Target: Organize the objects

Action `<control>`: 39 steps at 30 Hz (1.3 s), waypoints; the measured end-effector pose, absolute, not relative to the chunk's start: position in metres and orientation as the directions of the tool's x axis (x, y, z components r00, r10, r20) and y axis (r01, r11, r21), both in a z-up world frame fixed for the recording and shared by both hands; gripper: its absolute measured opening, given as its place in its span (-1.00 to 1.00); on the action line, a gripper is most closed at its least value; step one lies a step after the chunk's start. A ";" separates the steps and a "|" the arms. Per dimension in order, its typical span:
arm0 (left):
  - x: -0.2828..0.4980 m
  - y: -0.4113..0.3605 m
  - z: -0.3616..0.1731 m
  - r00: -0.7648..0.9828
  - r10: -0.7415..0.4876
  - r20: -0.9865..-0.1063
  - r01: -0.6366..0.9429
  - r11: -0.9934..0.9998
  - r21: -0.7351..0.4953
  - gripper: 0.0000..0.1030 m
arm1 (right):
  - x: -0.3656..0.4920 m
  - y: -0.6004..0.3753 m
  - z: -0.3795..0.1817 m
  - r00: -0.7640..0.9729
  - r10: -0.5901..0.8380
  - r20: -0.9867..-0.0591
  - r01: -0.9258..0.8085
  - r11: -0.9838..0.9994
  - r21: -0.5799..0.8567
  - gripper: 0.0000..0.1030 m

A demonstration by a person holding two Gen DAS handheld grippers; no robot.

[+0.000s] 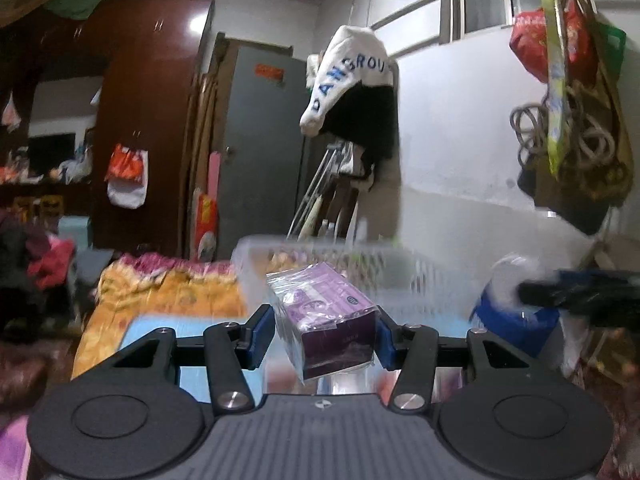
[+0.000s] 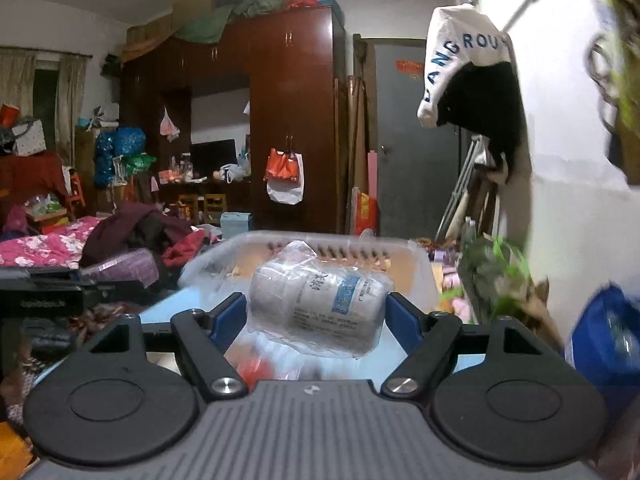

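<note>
Left gripper (image 1: 325, 330) points slightly down and pinches a purple box (image 1: 334, 322); right gripper (image 2: 318, 316), same tilt, pinches a bottle (image 2: 320, 308), basket (image 2: 256, 246) just ahead

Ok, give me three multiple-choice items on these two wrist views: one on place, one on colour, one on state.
1. Where is the clear basket?
A. ahead of both grippers
B. hanging on the wall
C. on the wardrobe

2. What colour is the box in the left gripper?
A. green
B. purple
C. yellow

3. What state is the right gripper in?
A. empty and open
B. out of view
C. closed on a bagged white bottle

Answers:
1 A, it sits beyond the fingertips in both views.
2 B, purple shows through its plastic wrap.
3 C, both pads press the bottle.
</note>
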State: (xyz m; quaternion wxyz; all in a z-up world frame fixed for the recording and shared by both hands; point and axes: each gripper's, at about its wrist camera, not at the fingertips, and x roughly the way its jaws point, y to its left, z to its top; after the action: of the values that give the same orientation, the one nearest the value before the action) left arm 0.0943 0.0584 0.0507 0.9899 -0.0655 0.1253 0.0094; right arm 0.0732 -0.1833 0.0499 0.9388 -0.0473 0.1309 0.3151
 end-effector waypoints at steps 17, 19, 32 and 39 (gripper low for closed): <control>0.110 0.042 0.039 0.950 -0.012 -0.312 -0.008 0.998 -0.063 0.94 | 0.092 -0.202 0.022 0.831 0.446 -0.331 -0.494 0.866 -0.074 1.00; 0.067 0.027 0.019 0.944 -0.066 -0.322 0.052 0.997 -0.049 0.94 | 0.061 -0.227 -0.002 0.817 0.475 -0.326 -0.514 0.857 -0.039 1.00; 0.022 -0.035 -0.064 0.898 -0.079 -0.433 0.073 0.997 -0.030 0.48 | 0.033 -0.230 -0.078 0.756 0.488 -0.435 -0.530 0.847 0.029 0.91; 0.020 -0.038 -0.074 0.914 -0.059 -0.402 0.064 0.998 -0.001 0.07 | 0.032 -0.225 -0.083 0.760 0.484 -0.434 -0.532 0.847 0.012 0.40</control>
State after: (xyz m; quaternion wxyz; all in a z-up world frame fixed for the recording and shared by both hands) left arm 0.0201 -0.0377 -0.0742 0.9781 0.0059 0.2055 -0.0314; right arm 0.0321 -0.2246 -0.0828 0.9365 -0.0558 0.2154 0.2712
